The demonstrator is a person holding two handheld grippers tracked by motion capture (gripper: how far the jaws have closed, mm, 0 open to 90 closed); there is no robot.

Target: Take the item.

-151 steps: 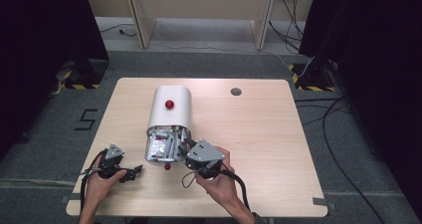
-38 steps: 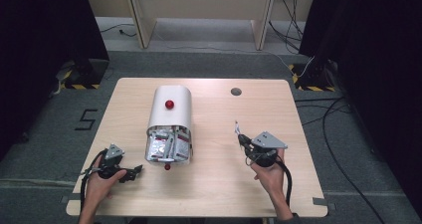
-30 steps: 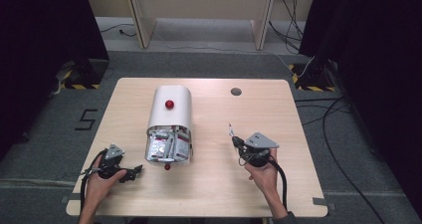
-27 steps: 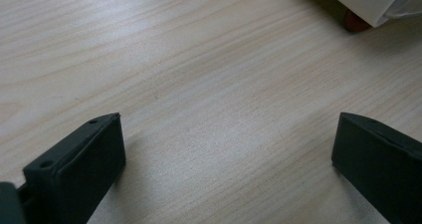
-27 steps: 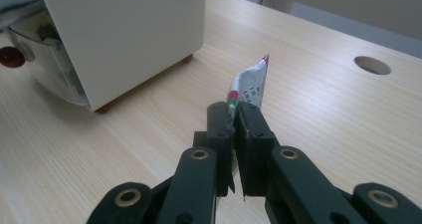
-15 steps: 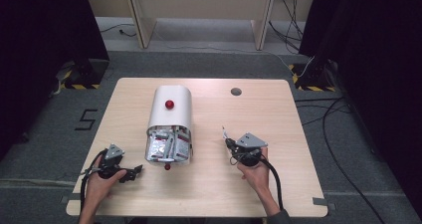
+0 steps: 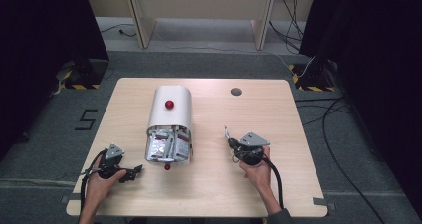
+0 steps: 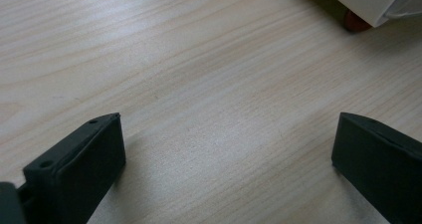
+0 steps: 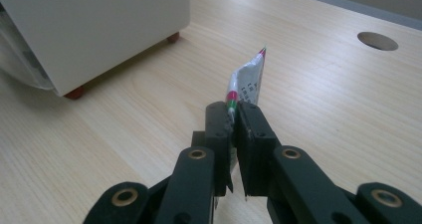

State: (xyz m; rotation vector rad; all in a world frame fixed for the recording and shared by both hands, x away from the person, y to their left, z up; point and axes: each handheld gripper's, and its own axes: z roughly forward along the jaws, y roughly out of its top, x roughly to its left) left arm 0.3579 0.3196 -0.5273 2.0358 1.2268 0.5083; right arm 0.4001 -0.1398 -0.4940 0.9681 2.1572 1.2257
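Rightward from the box, right gripper (image 9: 232, 115) pinches a sachet (image 9: 247, 80), jaws closed.

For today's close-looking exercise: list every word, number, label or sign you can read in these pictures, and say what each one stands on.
"5": dark figure on the grey floor, left of the table.
Small dark print on the sachet clamped in the right gripper: too small and tilted to read.
Print on the packets in the white container: too blurred to read.
Yellow-and-black hazard stripes on the floor: no words.
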